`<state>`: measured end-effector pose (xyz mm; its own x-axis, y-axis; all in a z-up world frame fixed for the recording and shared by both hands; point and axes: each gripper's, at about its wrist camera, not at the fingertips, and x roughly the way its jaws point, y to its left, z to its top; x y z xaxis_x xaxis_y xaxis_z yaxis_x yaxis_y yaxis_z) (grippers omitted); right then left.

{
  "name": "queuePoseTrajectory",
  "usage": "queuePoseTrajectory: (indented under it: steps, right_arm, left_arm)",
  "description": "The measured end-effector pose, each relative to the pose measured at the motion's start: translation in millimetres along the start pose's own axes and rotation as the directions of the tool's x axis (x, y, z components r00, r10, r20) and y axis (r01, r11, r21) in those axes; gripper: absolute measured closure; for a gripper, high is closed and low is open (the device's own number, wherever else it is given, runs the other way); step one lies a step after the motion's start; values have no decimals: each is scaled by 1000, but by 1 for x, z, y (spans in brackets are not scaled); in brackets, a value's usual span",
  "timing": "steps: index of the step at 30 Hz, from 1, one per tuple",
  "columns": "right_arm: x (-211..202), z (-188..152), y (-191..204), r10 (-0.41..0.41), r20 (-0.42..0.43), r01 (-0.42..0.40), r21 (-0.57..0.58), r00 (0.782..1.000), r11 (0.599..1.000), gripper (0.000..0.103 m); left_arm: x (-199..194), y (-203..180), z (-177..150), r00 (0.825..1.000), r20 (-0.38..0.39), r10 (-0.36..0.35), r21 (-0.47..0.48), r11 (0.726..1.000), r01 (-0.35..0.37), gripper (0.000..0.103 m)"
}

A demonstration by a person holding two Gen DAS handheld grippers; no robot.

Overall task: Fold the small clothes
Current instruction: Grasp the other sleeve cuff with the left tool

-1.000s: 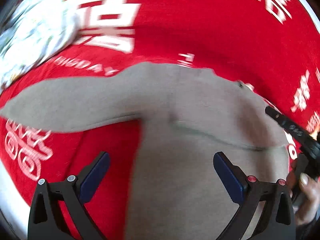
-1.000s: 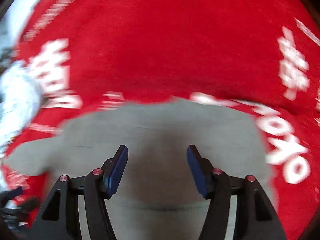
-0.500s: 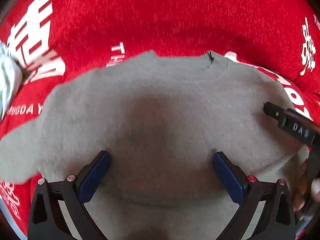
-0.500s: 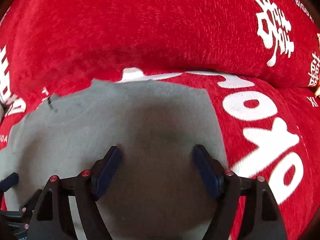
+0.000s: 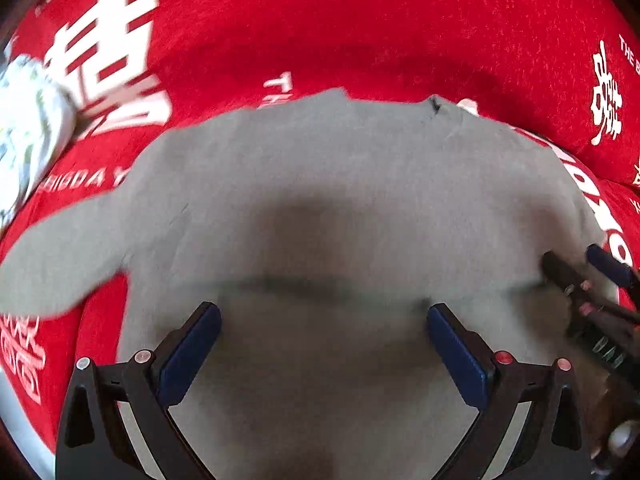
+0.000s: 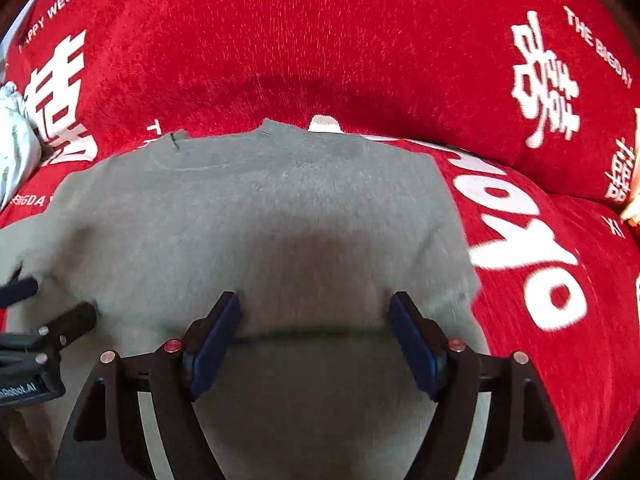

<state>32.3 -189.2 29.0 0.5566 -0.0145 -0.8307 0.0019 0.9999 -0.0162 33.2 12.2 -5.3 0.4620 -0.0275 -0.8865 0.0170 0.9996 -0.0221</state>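
Sweater (image 5: 340,200), grey knit, spread flat on a red cloth (image 5: 320,32) printed with white characters and English lettering; the collar edge lies toward twelve o'clock in both wrist views, and one sleeve (image 5: 60,256) runs out toward nine o'clock in the left wrist view, blurred at its end. A horizontal crease or fold line crosses the body just ahead of both sets of blue pads. Left gripper (image 5: 324,340): jaws spread wide, nothing between them but the sweater's surface below, no cloth pinched; it sits over the sweater's lower middle. Right gripper (image 6: 316,332): jaws likewise well apart, holding nothing, poised above the sweater near its edge at three o'clock, where grey knit meets the large white letters. Each gripper shows in the other's view: the right one at three o'clock of the left wrist view (image 5: 584,280), the left one at nine o'clock of the right wrist view (image 6: 48,308), both close over the garment. Whether the pads touch the fabric cannot be told. Pale patterned bundle of cloth (image 5: 28,132), crumpled, lies on the red cloth at ten o'clock, apart from the sweater.
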Motion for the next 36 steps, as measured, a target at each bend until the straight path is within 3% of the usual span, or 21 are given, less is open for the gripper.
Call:
queuePoseTrajectory:
  steps: [6,9,10,11,14,18,20,23,24,27,28,29,30,31,32,33,36]
  right_arm:
    - [-10,11,21,74,39,-76,43,996,996,23]
    - [4,15,46,168,4,-168,40,986,985,22]
    - [14,12,57,191,-27,-191,30,981,981,18]
    - [18,8,66,149,-13,-149,-10,989,989,15]
    - [16,-1,90,65,40,-60,-115,997,992,8]
    - [16,-3,83,128,24,-125,-94,991,988,2]
    - [17,-4,84,126,20,-123,-101,992,987,2]
    - [18,-7,93,74,16,-71,-141,997,987,1]
    - [18,-6,94,69,18,-66,-144,997,987,1]
    - [18,-6,93,76,18,-73,-137,997,988,1]
    - [18,-6,93,76,18,-73,-137,997,988,1]
    - [18,-6,93,73,18,-69,-139,997,988,1]
    - [18,-6,94,70,19,-67,-139,997,988,1]
    - [18,-6,94,70,20,-67,-139,997,988,1]
    - [18,-6,94,71,20,-67,-138,997,988,1]
    - [18,-6,93,71,20,-68,-137,997,988,1]
    - [18,-6,93,74,21,-70,-136,997,988,1]
  left_arm:
    - [-19,59,-25,1000,29,3,-161,987,1,0]
    - [-30,107,-30,997,43,61,-272,961,-47,0]
    - [-34,132,-32,994,43,99,-328,941,-79,0]
    - [-34,146,-34,992,38,122,-359,928,-100,0]
    - [-35,217,-44,983,-3,183,-499,852,-160,0]
    - [-38,315,-68,972,-46,231,-688,698,-199,0]
    - [-39,363,-82,971,-46,236,-776,603,-184,0]
    - [-33,409,-92,979,-19,204,-849,513,-123,0]
    - [-34,415,-91,977,-7,212,-853,508,-116,0]
    - [-29,432,-72,981,45,186,-829,554,-68,1]
    - [-28,433,-69,983,62,174,-825,563,-47,5]
    - [-28,434,-64,982,72,175,-819,573,-42,26]
    - [-27,431,-57,981,81,175,-793,608,-42,62]
    - [-24,430,-53,987,99,128,-774,633,-5,81]
    - [-16,431,-49,992,109,60,-769,638,46,95]
    - [-10,432,-51,993,115,15,-778,624,80,95]
    - [-14,433,-51,992,123,40,-769,635,70,95]
